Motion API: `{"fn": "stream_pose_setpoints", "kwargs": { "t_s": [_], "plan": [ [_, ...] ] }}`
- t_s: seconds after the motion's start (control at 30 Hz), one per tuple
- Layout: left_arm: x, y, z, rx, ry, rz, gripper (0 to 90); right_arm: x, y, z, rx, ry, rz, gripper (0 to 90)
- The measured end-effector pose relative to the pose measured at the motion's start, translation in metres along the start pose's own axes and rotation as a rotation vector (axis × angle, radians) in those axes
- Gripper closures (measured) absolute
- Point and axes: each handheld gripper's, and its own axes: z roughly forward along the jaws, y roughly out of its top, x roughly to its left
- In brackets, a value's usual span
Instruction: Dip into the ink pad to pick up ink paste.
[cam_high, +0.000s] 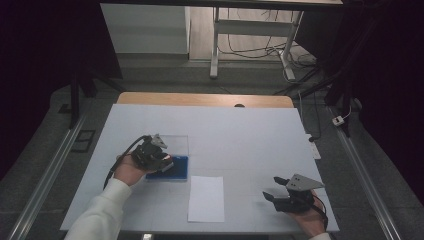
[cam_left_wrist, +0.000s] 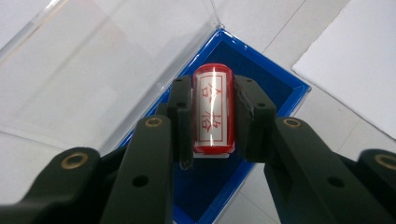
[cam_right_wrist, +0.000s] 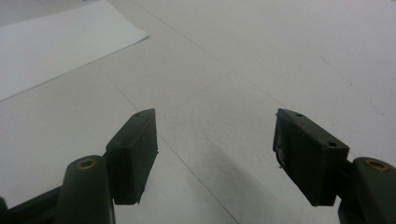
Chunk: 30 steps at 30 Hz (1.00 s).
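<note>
red stamp (cam_left_wrist: 213, 112) over blue inkpad (cam_left_wrist: 261, 70)

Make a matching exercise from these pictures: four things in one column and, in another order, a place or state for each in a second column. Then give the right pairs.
Things:
1. red stamp
2. blue ink pad case
3. sheet of paper
4. right gripper

Places or states:
A. open, holding nothing
B. lying flat on the table between the two hands
C. clamped between the jaws of the left gripper
D. lying open, with its clear lid folded back

Right pairs: 1-C, 2-D, 3-B, 4-A
</note>
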Motion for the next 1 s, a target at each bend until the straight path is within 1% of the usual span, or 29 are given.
{"fn": "stream_pose_setpoints", "kwargs": {
  "t_s": [0.23,0.37,0.47,0.67,0.77,0.8,0.83,0.9,0.93,0.97,1.0],
  "plan": [
    [-0.002,0.0,0.006,0.016,0.006,0.009,70.1,0.0,0.0,0.0,0.003,0.0,0.0,29.8],
    [0.0,-0.003,0.005,0.013,-0.004,-0.004,70.3,0.0,0.0,0.0,0.0,-0.001,0.004,29.6],
    [-0.001,-0.002,0.006,0.013,-0.001,-0.002,70.4,0.0,0.0,0.0,0.004,-0.002,0.001,29.6],
    [0.0,-0.001,0.006,0.03,-0.008,-0.011,70.5,-0.001,0.0,0.0,0.006,-0.003,-0.003,29.6],
    [-0.001,0.001,0.006,0.044,-0.001,-0.008,70.6,0.0,0.0,0.0,0.009,-0.003,-0.007,29.6],
    [-0.002,0.003,0.007,0.055,0.008,-0.006,70.7,0.0,0.0,0.0,0.012,-0.012,-0.009,29.5],
    [-0.002,0.003,0.007,0.055,0.008,-0.006,70.7,0.0,0.0,0.0,0.012,-0.013,-0.01,29.6],
    [-0.004,0.004,0.009,0.072,0.014,-0.002,70.8,0.0,-0.001,-0.001,0.012,-0.014,-0.009,29.6],
    [-0.004,0.004,0.01,0.073,0.015,-0.004,70.9,0.0,-0.001,-0.001,0.008,-0.01,-0.008,29.5],
    [-0.004,0.003,0.01,0.073,0.017,0.002,70.9,0.0,-0.001,-0.001,0.005,-0.008,-0.002,29.6],
    [-0.006,0.001,0.011,0.061,0.027,0.014,71.0,0.0,-0.001,-0.001,0.005,-0.009,-0.002,29.6]
  ]
}}
